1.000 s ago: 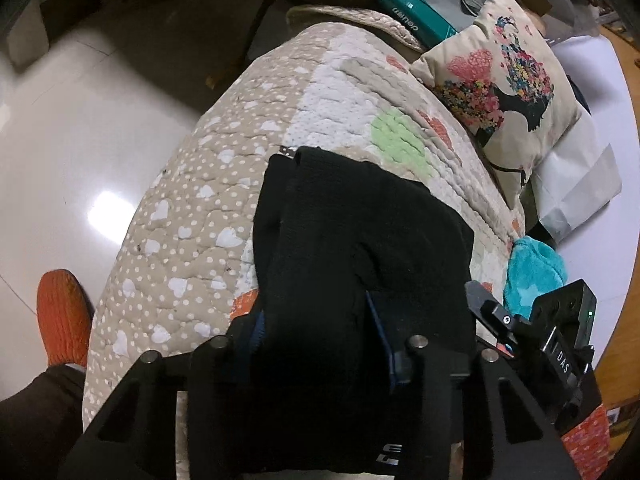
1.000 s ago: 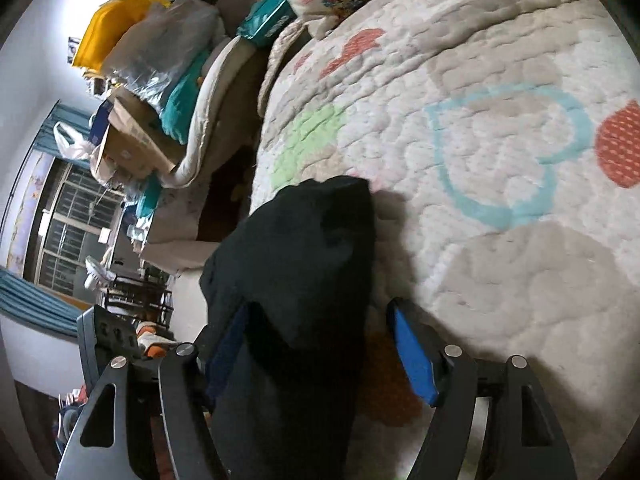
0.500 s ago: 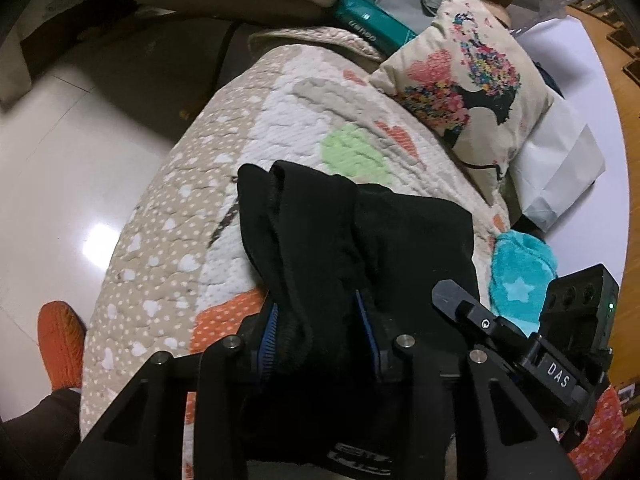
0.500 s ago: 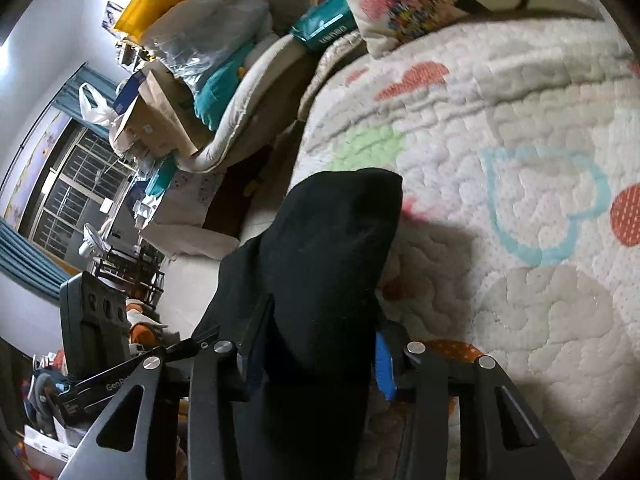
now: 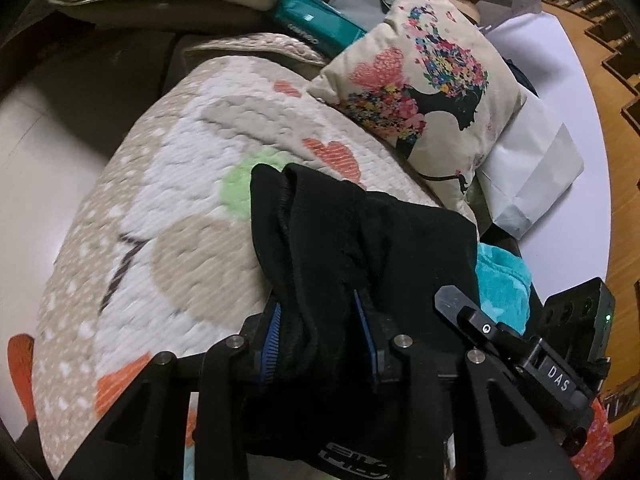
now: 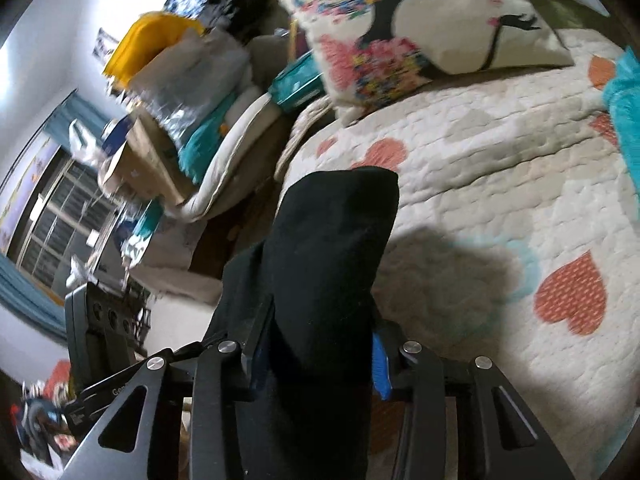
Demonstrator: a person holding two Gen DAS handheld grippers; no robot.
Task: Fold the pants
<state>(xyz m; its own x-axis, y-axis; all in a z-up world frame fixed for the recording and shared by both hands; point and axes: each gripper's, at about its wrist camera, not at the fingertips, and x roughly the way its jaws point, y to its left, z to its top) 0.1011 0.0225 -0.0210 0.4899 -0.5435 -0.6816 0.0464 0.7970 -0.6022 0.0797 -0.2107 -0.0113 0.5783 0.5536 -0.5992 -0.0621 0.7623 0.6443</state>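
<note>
Pants (image 5: 360,240), black, bunched over the heart-print quilt (image 5: 168,216). Left gripper (image 5: 320,336) jaws clamp one fold; right gripper (image 6: 320,344) jaws clamp another, near the floral pillow (image 6: 400,32)

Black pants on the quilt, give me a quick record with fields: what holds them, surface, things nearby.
item: black pants, bunched
left gripper: jaws shut on the pants
right gripper: jaws shut on the pants
surface: heart-print quilt
nearby: floral pillow at the far end of the quilt; teal fluffy cloth beside the pants
fold state: cannot tell
</note>
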